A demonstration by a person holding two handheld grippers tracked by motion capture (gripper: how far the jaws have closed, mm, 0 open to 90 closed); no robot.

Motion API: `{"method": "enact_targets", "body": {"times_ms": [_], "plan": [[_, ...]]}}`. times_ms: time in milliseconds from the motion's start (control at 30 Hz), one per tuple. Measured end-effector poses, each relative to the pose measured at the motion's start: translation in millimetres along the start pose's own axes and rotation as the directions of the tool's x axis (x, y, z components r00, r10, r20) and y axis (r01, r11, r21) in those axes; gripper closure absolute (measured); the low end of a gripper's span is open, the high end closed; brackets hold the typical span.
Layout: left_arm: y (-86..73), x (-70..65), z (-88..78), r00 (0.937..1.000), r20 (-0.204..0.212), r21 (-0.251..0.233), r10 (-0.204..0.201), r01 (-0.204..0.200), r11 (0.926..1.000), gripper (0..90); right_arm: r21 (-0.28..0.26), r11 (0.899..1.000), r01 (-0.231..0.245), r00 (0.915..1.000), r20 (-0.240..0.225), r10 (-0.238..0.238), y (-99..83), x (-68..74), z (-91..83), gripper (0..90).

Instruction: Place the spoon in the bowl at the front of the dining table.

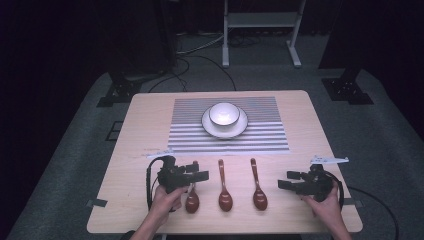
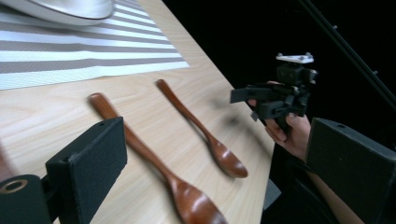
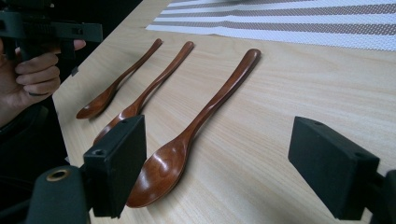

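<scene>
Dark room, grey carpeted floor, a pale wooden table (image 1: 125,150) under the lamp. Far of centre, a striped placemat (image 1: 270,137) with a white plate (image 1: 207,127) and a white bowl (image 1: 223,113) set on it. Along the near edge, three brown wooden spoons in a row, handles pointing far, bowls near: left spoon (image 1: 192,200), middle spoon (image 1: 224,197), right spoon (image 1: 259,195).

By the look of it, table laying with the spoons, and barely begun: all three lying flat on the wood, none lifted, none on the placemat or in the bowl. Everything left to do, judging from this layout.

Left gripper (image 1: 200,176) held low at the near left, just over the left spoon's handle, jaws pointing right across the row. Standing wide apart in the left gripper view, with nothing between the pads and the middle spoon (image 2: 154,163) and right spoon (image 2: 205,135) beyond them on the table. Whether touching the left spoon, not possible to tell.

Right gripper (image 1: 287,181) near the right edge, jaws pointing left toward the right spoon, close beside it but apart. Jaws spread wide and empty in the right gripper view, the right spoon (image 3: 196,130) lying just ahead between them, nearer the left-hand pad, with the other two farther off. Likely the first pick for that hand.
</scene>
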State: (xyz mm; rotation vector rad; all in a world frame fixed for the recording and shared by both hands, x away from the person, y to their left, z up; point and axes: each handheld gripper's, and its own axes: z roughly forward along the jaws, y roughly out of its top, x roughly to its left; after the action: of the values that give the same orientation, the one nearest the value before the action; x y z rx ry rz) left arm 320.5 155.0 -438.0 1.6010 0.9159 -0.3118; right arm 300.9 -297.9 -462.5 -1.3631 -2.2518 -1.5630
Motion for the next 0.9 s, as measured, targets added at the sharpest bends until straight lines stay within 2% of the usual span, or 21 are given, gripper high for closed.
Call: {"method": "enact_targets", "body": {"times_ms": [200, 333, 467, 533, 700, 867, 900], "plan": [[2.2, -12.5, 17.9, 0.9995, 0.032, 0.047, 0.009, -0.011, 0.9988, 4.6, -0.011, 1.000, -0.009, 0.9999, -0.009, 0.008, 1.8, -1.2, -3.0, 18.0], [3.5, -22.0, 34.3, 0.9981, 0.059, 0.102, 0.016, -0.022, 0.9945, 4.6, -0.022, 1.000, -0.016, 0.9998, -0.013, 0.015, 3.5, -3.4, -5.2, 18.0], [5.3, -29.2, 45.9, 0.9960, 0.089, 0.128, 0.010, -0.022, 0.9915, 4.6, -0.023, 1.000, -0.018, 0.9998, -0.011, 0.018, 4.3, -4.8, -5.4, 18.0], [5.9, -36.5, 58.1, 0.9934, 0.113, 0.155, 0.021, -0.038, 0.9872, 4.6, -0.026, 0.999, -0.020, 0.9998, -0.007, 0.020, 4.8, -5.3, -6.0, 18.0], [1.6, -48.0, 81.9, 0.9876, 0.157, 0.212, 0.013, -0.046, 0.9762, 4.6, -0.033, 0.999, -0.023, 0.9997, -0.008, 0.023, 5.2, -8.0, -9.1, 18.0], [-10.2, -56.9, 106.7, 0.9811, 0.192, 0.284, -0.023, -0.033, 0.9584, 4.6, -0.036, 0.998, -0.042, 0.9990, -0.013, 0.042, 4.8, -11.0, -8.9, 18.0], [-14.0, -58.8, 112.2, 0.9796, 0.198, 0.303, -0.033, -0.030, 0.9525, 4.6, -0.033, 0.999, -0.043, 0.9990, -0.014, 0.043, 5.0, -12.0, -7.7, 18.0]]}}
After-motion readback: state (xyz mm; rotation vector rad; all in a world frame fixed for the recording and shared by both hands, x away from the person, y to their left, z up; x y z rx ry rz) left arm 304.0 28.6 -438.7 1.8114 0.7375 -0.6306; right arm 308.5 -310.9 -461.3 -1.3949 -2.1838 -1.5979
